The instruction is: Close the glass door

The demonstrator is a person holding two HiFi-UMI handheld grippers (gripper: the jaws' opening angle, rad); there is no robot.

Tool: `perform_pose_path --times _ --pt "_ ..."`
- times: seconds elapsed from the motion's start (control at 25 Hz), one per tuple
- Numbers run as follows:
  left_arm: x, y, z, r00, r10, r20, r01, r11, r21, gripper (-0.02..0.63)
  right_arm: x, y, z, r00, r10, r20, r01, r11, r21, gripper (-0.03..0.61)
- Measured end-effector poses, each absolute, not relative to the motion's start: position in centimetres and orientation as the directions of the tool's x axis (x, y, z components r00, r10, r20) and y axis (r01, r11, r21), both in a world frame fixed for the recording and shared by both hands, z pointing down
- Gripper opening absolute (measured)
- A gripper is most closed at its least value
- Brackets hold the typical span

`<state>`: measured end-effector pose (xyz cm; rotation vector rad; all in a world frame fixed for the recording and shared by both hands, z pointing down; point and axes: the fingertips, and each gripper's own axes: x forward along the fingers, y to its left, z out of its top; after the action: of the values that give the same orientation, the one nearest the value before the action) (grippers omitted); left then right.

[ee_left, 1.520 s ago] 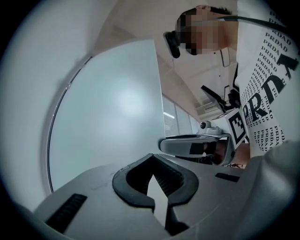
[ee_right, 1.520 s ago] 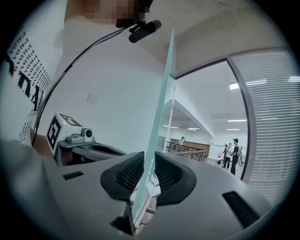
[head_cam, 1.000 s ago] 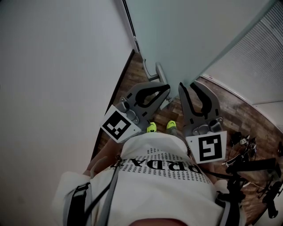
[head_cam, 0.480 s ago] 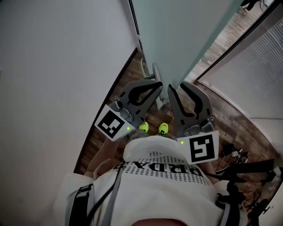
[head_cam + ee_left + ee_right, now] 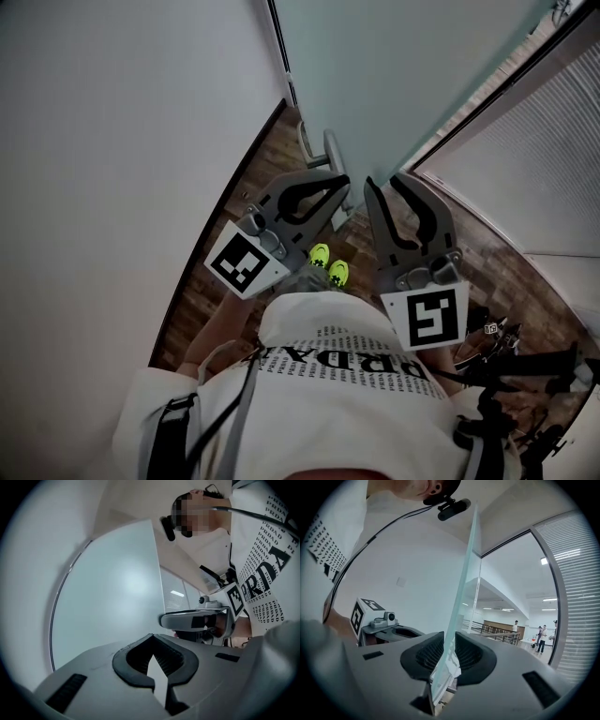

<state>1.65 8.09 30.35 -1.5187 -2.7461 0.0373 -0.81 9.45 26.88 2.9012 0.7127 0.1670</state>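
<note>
The frosted glass door (image 5: 394, 66) stands ajar ahead of me, and its metal handle (image 5: 323, 150) juts out low on its near face. My left gripper (image 5: 341, 181) hangs just below the handle, apart from it, shut and holding nothing; in the left gripper view its tips (image 5: 158, 686) nearly meet before the pane (image 5: 108, 602). My right gripper (image 5: 384, 181) sits at the door's free edge. The right gripper view shows the pane's thin edge (image 5: 464, 583) running down between the jaws of the right gripper (image 5: 443, 677), which is shut on it.
A white wall (image 5: 122, 141) runs close on the left, and a striped frosted panel (image 5: 534, 159) stands on the right. Under me is wooden floor (image 5: 253, 197), with yellow shoes (image 5: 328, 264) showing. Black tripod gear (image 5: 525, 366) lies at the lower right. Distant people (image 5: 542, 637) stand beyond the opening.
Both grippers have moved up toward the door over the last second, and the door's free edge now meets the right gripper. More of the opening shows at the upper right.
</note>
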Motion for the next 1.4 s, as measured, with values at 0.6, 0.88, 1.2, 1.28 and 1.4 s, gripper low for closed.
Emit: perform_pose_path --times 0.6,0.88,1.2,1.28,1.4 --pt "1.5 9.0 30.1 -0.673 0.739 0.025 0.739 0.673 0.010 -0.002 -2.7 10.4 26.2 0.766 0.640 0.061 0.617 -0.758 0.212 0.060" --pt "0.6 8.9 29.4 -0.691 0.723 0.005 0.723 0.691 0.010 -0.002 -3.5 10.4 25.9 0.756 0.654 0.040 0.640 -0.750 0.167 0.060" --pt "1.8 7.9 28.4 -0.660 0.751 -0.021 0.751 0.660 -0.014 -0.002 -1.6 8.7 25.5 0.819 0.572 0.043 0.557 -0.811 0.178 0.060" --pt "2.2 7.6 28.8 -0.641 0.767 -0.038 0.768 0.640 -0.024 -0.002 -1.2 8.2 25.7 0.836 0.548 0.031 0.534 -0.825 0.184 0.060" --pt "2.6 7.5 30.1 -0.608 0.791 -0.070 0.794 0.607 -0.035 -0.002 -0.8 7.9 26.9 0.859 0.511 0.035 0.495 -0.846 0.198 0.060"
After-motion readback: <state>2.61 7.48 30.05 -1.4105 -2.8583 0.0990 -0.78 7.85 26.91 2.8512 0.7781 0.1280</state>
